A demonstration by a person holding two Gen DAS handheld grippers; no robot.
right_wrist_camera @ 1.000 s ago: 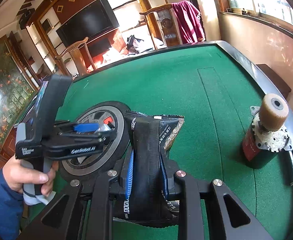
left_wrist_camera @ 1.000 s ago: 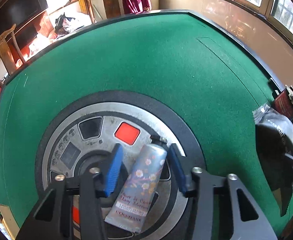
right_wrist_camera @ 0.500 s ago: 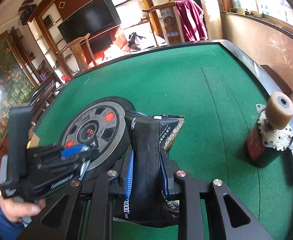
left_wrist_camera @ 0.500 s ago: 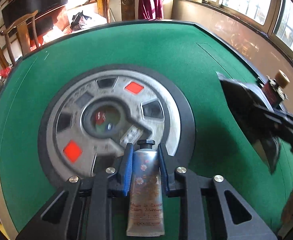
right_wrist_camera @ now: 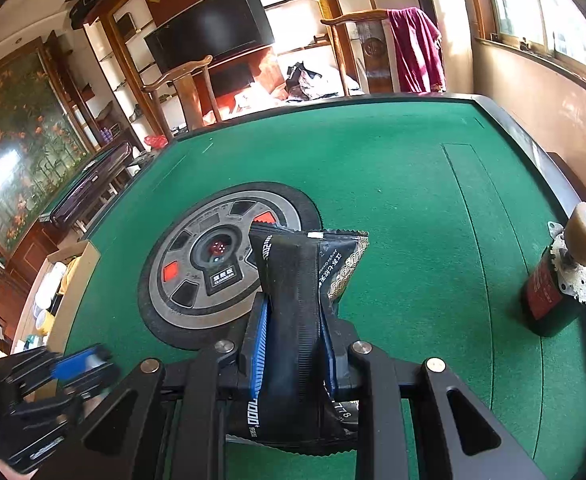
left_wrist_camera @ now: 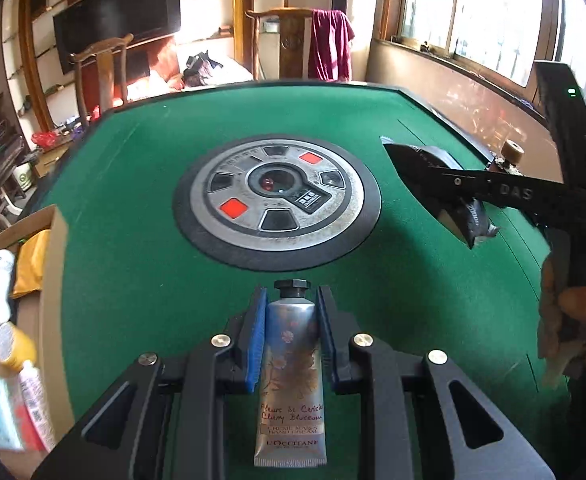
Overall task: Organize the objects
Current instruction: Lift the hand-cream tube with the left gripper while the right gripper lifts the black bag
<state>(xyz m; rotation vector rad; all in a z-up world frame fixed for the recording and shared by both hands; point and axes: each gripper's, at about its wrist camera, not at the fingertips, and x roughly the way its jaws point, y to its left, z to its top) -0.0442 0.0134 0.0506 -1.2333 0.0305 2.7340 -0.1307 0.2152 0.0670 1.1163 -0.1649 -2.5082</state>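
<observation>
The left gripper (left_wrist_camera: 292,322) clamped the hand cream tube (left_wrist_camera: 291,380) lengthwise, cap pointing ahead over the green table (left_wrist_camera: 133,200). The right gripper (right_wrist_camera: 295,336) pinched a black pouch (right_wrist_camera: 305,300) upright.

Home living room, older traditional style. Carved wooden armchairs (right_wrist_camera: 189,92), wall TV (right_wrist_camera: 213,28) set in built-in shelving, big floral painting (right_wrist_camera: 17,128), red garment (right_wrist_camera: 415,48) draped over a stand. Work surface is an automatic mahjong table (right_wrist_camera: 393,160) with green felt.
</observation>
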